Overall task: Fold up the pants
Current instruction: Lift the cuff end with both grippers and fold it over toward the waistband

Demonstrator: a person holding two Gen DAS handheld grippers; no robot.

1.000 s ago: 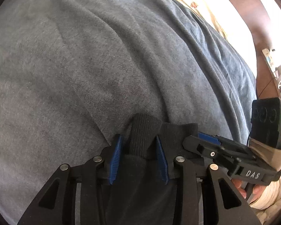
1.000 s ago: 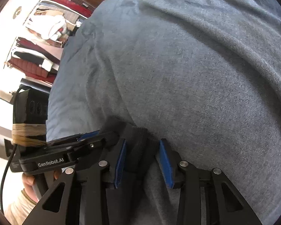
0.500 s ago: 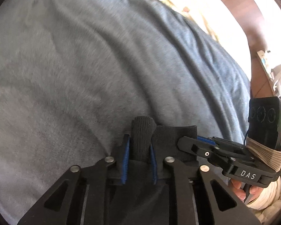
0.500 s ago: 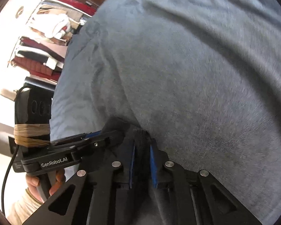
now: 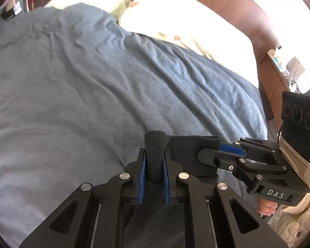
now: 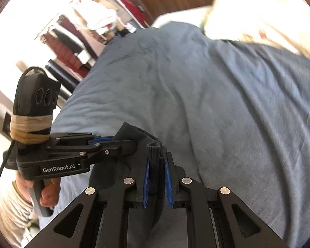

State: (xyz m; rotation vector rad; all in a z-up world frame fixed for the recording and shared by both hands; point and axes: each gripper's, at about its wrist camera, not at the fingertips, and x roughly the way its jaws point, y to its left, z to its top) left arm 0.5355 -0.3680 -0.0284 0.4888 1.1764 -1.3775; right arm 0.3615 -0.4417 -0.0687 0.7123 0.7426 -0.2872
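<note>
A ribbed band of the dark pants (image 5: 155, 157) is pinched between the blue pads of the left gripper (image 5: 154, 157), whose jaws are pressed in on the knit fold at 6 o'clock of the left wrist view. The same band is stretched toward 3 o'clock, where its other end is clamped by the right gripper (image 5: 221, 150); the letters "DAS" are read in white on that gripper's black body. A black camera block with three round lenses is bound to it with tan tape.

In the right wrist view, a bunched ribbed fold of the pants (image 6: 155, 165) is gripped between the blue pads of the right gripper (image 6: 156, 161), with the jaws closed on the cloth. The left gripper (image 6: 115, 140) is seen at 9 o'clock, its tips buried in the dark fabric, and "GenRobot.AI" is printed in white on its side. Its handle is held by a hand (image 6: 48, 194).

The band is held above a wrinkled blue-grey blanket (image 5: 93, 82). Pale pillows (image 5: 186, 20) are seen at 1 o'clock against a brown wooden headboard (image 5: 237, 0). Stacked clothes (image 6: 97, 20) are seen at 11 o'clock.
</note>
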